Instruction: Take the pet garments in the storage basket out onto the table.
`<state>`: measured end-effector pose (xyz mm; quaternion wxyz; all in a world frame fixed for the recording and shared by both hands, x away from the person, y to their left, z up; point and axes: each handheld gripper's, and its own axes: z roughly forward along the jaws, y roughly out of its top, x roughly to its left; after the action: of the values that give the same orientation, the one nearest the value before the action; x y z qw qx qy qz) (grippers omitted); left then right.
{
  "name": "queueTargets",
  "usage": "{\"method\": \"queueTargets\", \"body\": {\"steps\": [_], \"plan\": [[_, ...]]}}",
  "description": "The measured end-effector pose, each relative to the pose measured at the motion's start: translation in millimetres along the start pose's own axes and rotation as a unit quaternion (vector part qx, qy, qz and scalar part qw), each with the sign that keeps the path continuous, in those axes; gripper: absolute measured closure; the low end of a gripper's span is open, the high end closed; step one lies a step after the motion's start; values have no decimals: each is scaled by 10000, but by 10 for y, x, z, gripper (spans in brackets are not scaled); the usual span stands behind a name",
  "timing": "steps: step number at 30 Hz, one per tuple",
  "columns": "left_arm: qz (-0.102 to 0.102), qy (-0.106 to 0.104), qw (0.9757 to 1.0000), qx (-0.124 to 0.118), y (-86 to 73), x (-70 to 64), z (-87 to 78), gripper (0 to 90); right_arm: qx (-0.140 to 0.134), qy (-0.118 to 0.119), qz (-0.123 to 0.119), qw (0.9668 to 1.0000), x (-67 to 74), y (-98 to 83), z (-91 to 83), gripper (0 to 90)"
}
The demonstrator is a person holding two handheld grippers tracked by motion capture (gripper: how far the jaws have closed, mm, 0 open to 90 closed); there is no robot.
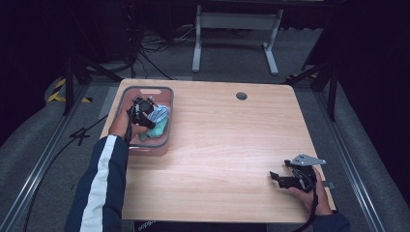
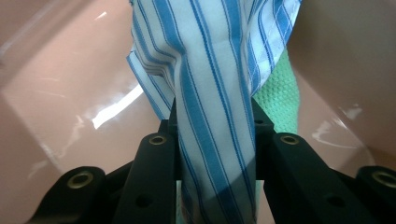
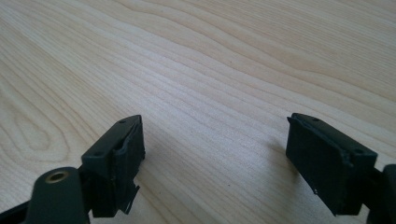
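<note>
At the ten o'clock corner of the pale wooden table [image 1: 227, 145] stands a pink rectangular plastic bin [image 1: 167, 94] with a grey rim and a handle slot in its far wall. Inside it lie two cloths: a blue-and-white striped cotton cloth [image 1: 158, 114] towards the middle, and a mint-green waffle-textured cloth [image 1: 158, 129] at its five o'clock, touching it and partly tucked beneath. In the left gripper view the striped cloth [image 2: 210, 93] rises out of the jaws towards twelve o'clock, with the green cloth [image 2: 279, 100] showing just behind it at two o'clock and the glossy pink walls [image 2: 56, 70] of the bin on both sides.

The left gripper [image 1: 140, 112] reaches down into the bin from the seven o'clock side (the hand and a dark sleeve with a white stripe trail behind it). Its black jaws are clenched on a gathered fold of the striped cloth, which fills the gap between them.

The right gripper [image 1: 283, 179] sits well apart, near the table's four o'clock edge, pointing towards nine o'clock. Its jaws [image 3: 212, 163] stand wide and released, with only bare wood grain between them.
</note>
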<state>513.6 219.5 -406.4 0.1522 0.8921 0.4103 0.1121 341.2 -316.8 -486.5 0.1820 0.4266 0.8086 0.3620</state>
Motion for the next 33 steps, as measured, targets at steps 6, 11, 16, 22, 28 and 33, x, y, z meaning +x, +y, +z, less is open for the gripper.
{"method": "queueTargets", "body": {"steps": [6, 11, 16, 22, 28, 33], "plan": [[-133, 119, 9989, -432, -35, 24, -176, 720, 1, -1, 0, 10000, 0, 0, 0, 201], [-142, 224, 9972, -700, -55, 18, -347, 724, 2, -4, -1, 10000, 1, 0, 0, 201], [-202, 254, 9933, -1105, -51, 10, -557, 731, 2, -3, 0, 10000, 1, 0, 0, 201], [-127, 209, 9883, -1505, 7, -67, -749, 733, 2, -4, -1, 10000, 2, 0, 0, 201], [147, 94, 9845, -1746, 93, -195, -872, 737, 2, -3, 0, 10000, 1, 0, 0, 201], [284, 55, 9820, -1867, 140, -278, -950, 739, 0, -1, -1, 10000, 1, 0, 0, 201]]}}
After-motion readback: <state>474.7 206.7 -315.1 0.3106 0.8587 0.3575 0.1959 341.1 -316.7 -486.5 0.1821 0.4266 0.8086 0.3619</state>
